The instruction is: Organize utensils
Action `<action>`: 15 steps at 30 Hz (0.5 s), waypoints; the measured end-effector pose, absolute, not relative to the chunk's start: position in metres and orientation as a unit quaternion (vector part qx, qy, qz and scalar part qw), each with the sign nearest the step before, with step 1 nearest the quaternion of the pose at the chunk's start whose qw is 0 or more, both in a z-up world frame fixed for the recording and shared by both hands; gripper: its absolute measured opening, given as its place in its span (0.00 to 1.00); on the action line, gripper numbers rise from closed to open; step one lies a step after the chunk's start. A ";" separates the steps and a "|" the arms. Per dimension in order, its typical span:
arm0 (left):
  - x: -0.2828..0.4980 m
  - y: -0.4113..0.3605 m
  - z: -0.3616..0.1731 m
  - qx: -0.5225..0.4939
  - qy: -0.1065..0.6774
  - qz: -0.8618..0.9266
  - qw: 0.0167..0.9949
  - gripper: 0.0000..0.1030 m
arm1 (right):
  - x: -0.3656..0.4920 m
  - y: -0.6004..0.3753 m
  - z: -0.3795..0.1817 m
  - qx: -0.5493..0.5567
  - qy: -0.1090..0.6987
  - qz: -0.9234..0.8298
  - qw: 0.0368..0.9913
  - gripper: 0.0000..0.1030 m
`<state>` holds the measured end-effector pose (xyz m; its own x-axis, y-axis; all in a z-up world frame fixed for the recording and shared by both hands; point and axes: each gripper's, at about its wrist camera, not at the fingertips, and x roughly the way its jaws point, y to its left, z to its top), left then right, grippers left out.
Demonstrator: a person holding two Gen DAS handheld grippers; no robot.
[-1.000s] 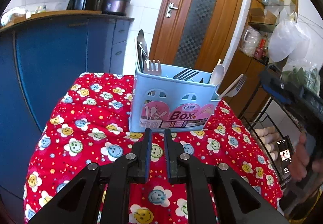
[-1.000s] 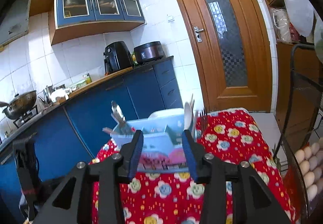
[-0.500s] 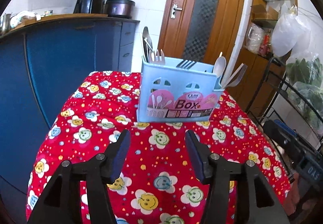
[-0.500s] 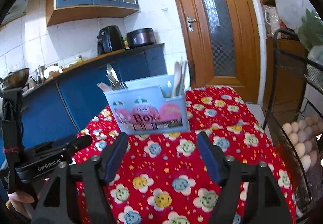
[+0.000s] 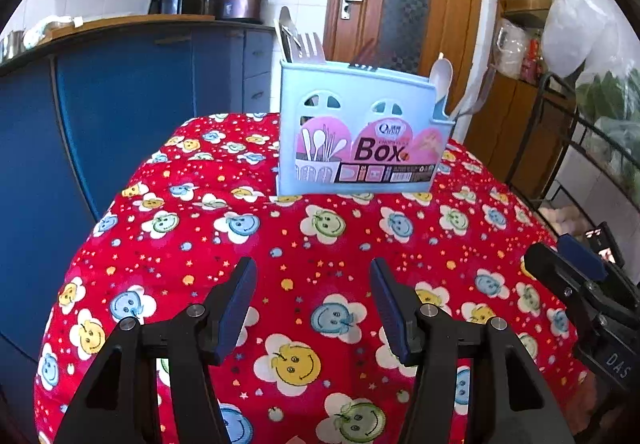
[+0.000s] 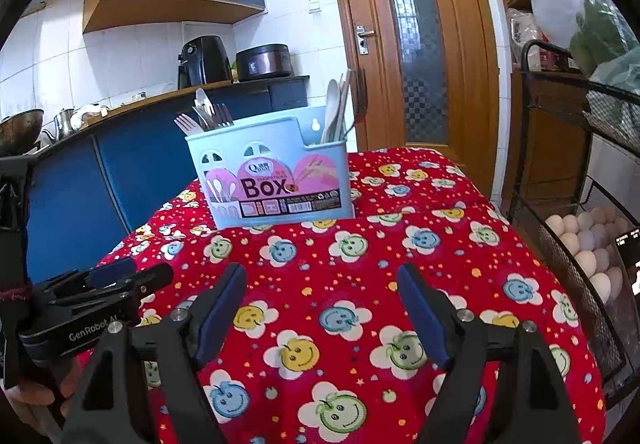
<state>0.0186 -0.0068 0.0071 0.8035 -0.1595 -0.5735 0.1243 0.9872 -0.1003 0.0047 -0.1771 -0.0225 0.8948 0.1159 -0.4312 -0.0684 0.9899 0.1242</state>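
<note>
Beyond both tongs, utensil box (image 5: pixel 360 127) upright on tablecloth (image 5: pixel 224 228), left tongs (image 5: pixel 312 304) apart, right tongs (image 6: pixel 322 304) opening, nothing between

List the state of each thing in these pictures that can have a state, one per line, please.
Left hand-held gripper: open, nothing between its fingers.
Right hand-held gripper: opening, nothing between its fingers.
Light blue plastic utensil box: upright on the red smiley-flower tablecloth, holding utensils.
Brown wooden door with glass panel: closed.
</note>
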 end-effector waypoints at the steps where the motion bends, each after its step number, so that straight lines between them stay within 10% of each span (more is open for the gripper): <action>1: 0.018 -0.008 0.006 -0.026 0.303 -0.074 0.950 0.58 | 0.005 -0.178 -0.025 0.055 0.226 0.046 0.971 0.77; 15: 0.019 -0.009 -0.005 -0.030 0.306 -0.069 0.949 0.58 | 0.007 -0.179 -0.041 0.057 0.244 0.033 0.967 0.77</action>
